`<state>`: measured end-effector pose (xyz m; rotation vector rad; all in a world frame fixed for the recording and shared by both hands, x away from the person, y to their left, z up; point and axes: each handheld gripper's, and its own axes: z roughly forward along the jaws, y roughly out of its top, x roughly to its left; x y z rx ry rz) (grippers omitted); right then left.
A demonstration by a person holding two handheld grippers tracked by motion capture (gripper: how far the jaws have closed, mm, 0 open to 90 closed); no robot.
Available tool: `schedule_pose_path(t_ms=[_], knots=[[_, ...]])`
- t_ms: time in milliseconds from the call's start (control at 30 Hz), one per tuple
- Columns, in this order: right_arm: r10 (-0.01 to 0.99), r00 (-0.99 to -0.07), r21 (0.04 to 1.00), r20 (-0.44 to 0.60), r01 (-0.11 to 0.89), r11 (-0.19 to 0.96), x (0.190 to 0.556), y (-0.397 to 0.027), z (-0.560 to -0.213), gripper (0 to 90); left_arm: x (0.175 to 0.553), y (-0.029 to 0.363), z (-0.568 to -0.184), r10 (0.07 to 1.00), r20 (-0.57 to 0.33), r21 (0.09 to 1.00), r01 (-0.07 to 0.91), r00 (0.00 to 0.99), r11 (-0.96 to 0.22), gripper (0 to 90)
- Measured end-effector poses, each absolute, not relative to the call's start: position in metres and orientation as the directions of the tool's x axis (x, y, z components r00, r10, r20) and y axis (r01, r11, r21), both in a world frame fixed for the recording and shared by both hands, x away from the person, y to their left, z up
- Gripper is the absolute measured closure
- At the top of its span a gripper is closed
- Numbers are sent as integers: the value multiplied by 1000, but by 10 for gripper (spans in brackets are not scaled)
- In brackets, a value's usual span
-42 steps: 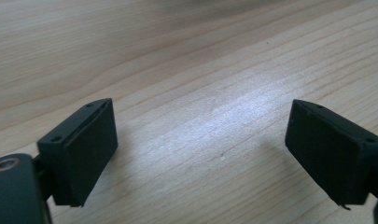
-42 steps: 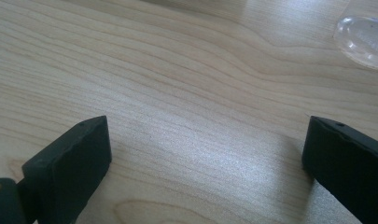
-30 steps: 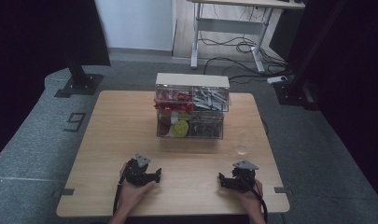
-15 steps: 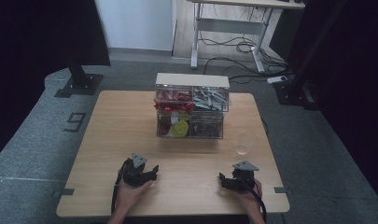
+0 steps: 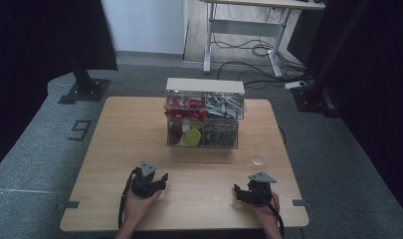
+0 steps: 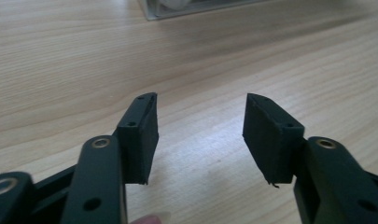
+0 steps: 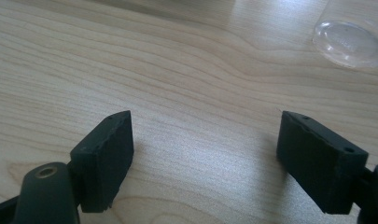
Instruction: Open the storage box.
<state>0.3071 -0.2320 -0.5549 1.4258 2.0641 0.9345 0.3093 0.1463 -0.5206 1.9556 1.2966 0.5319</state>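
My left gripper [image 5: 159, 180] rests low over the wooden table [image 5: 129, 129] near its front edge, held by a hand. In the left gripper view its jaws [image 6: 200, 123] are open over bare wood, and they have just been closing with nothing between them. My right gripper [image 5: 239, 191] sits at the front right, also in a hand. Its jaws [image 7: 205, 149] stand wide apart and have just closed a little, with only table between them. A clear plastic drawer box [image 5: 204, 114] stands mid-table with red, grey and yellow-green items inside.
A clear plastic cup [image 5: 258, 158] stands right of the box, ahead of the right gripper, and shows again as the cup [image 7: 347, 44] in the right gripper view. The box's lower edge [image 6: 196, 7] lies beyond the left jaws. A desk frame and cables are behind the table.
The left gripper's jaws look narrower than a second ago. Both hands stay near the front edge, and the box and cup have not moved.
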Motion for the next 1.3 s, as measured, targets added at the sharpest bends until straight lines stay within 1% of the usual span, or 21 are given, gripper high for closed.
schedule_pose_path(t_ms=[100, 133, 200, 267, 333, 367, 533, 567, 633, 667, 733, 900, 1233, 1300], knots=[[931, -365, 752, 2, 614, 240, 306, -231, -555, 219, 310, 143, -517, 906, -48, 760, 604, 421, -241, 511], [931, -366, 752, 1, 614, 241, 306, -231, -555, 218, 311, 142, -516, 905, -51, 766, 598, 422, -235, 542], [930, -367, 751, 4, 615, 239, 306, -231, -555, 217, 313, 140, -511, 901, -57, 776, 587, 429, -230, 558], [930, -367, 751, 5, 616, 239, 307, -231, -555, 216, 315, 138, -508, 896, -62, 777, 585, 439, -233, 623], [930, -367, 751, 5, 616, 239, 307, -231, -555, 216, 318, 137, -506, 890, -66, 778, 582, 450, -237, 655], [930, -368, 751, 7, 616, 239, 307, -231, -555, 214, 319, 135, -504, 885, -47, 779, 571, 463, -258, 677], [929, -370, 751, 6, 615, 240, 307, -232, -555, 214, 321, 131, -502, 880, -53, 781, 569, 473, -258, 756], [929, -370, 751, 5, 615, 241, 307, -231, -555, 214, 322, 130, -500, 880, -64, 784, 569, 471, -248, 794], [929, -371, 751, 5, 615, 241, 307, -231, -555, 214, 323, 130, -499, 879, -76, 786, 570, 471, -237, 826], [929, -371, 751, 5, 615, 241, 307, -231, -555, 214, 323, 130, -498, 877, -90, 791, 569, 472, -226, 826], [929, -370, 751, 5, 615, 241, 307, -231, -555, 214, 325, 130, -496, 874, -101, 796, 566, 476, -216, 876], [930, -367, 751, 6, 616, 239, 307, -232, -555, 215, 331, 130, -491, 870, -112, 794, 570, 480, -212, 899], [936, -351, 751, 8, 620, 226, 308, -232, -555, 217, 340, 120, -483, 852, -139, 783, 582, 504, -217, 900], [937, -348, 751, 8, 621, 224, 308, -232, -555, 217, 343, 119, -480, 856, -132, 786, 579, 499, -216, 900]])
